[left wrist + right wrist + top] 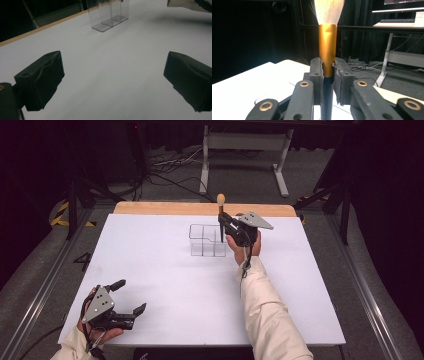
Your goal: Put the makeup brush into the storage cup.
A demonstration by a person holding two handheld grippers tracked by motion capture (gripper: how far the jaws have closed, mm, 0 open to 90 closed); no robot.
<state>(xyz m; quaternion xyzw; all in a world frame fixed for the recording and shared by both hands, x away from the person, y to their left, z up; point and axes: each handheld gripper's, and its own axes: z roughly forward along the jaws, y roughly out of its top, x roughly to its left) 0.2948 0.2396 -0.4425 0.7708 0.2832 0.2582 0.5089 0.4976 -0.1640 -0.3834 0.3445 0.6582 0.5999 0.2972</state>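
A makeup brush [221, 212] with a pale tuft, gold ferrule and black handle stands upright, held by my right gripper [223, 221] at the right edge of a clear compartmented organizer [202, 240]. The handle's lower end reaches down into or just behind the organizer's right side. In the right gripper view the jaws are shut on the brush [327, 50] at the bottom of the ferrule. My left gripper [131, 296] rests near the table's front left corner, open and holding nothing. The left gripper view shows the organizer [107, 12] far ahead between the spread jaws.
The white table top [175, 285] has a wooden strip [165, 208] along its far edge. Beyond it stand a white desk frame [245, 150] and floor cables. Metal rails run along both sides of the table.
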